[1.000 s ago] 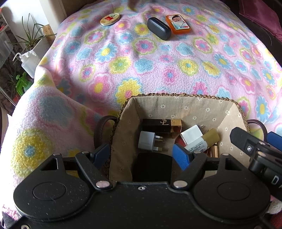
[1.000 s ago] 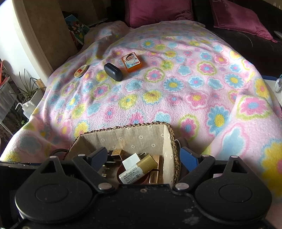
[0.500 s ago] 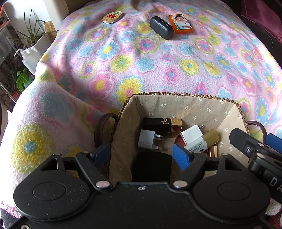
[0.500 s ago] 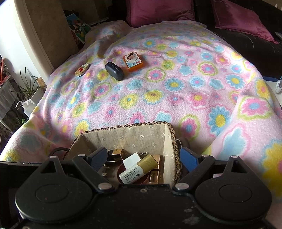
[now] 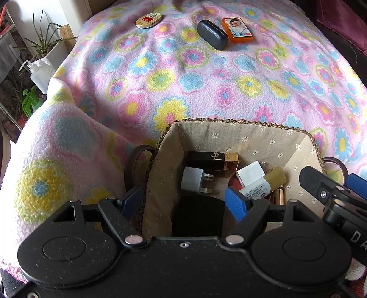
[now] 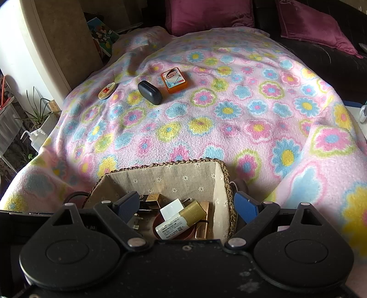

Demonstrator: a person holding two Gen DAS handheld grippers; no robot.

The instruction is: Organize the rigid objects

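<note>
Fingers of both grippers apart, left gripper (image 5: 183,201) straddling basket (image 5: 240,135) wall at 9 o'clock, right gripper (image 6: 187,206) straddling wall at 3 o'clock, dark item (image 5: 198,215) under left gripper unidentifiable, basket's near side cut off.

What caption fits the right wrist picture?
Open right gripper over a lined basket; three items wait on the flowery blanket.

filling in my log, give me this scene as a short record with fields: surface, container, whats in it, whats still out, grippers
surface: flowered pink blanket
container: lined woven basket, near edge
in basket: black-and-gold lipstick, white plug adapter, gold-capped white tube, white block, others partly hidden
still out: round tin, dark oval case, orange box, far side of blanket
left gripper: open, over basket, holding nothing
right gripper: open, straddling basket's right wall
</note>
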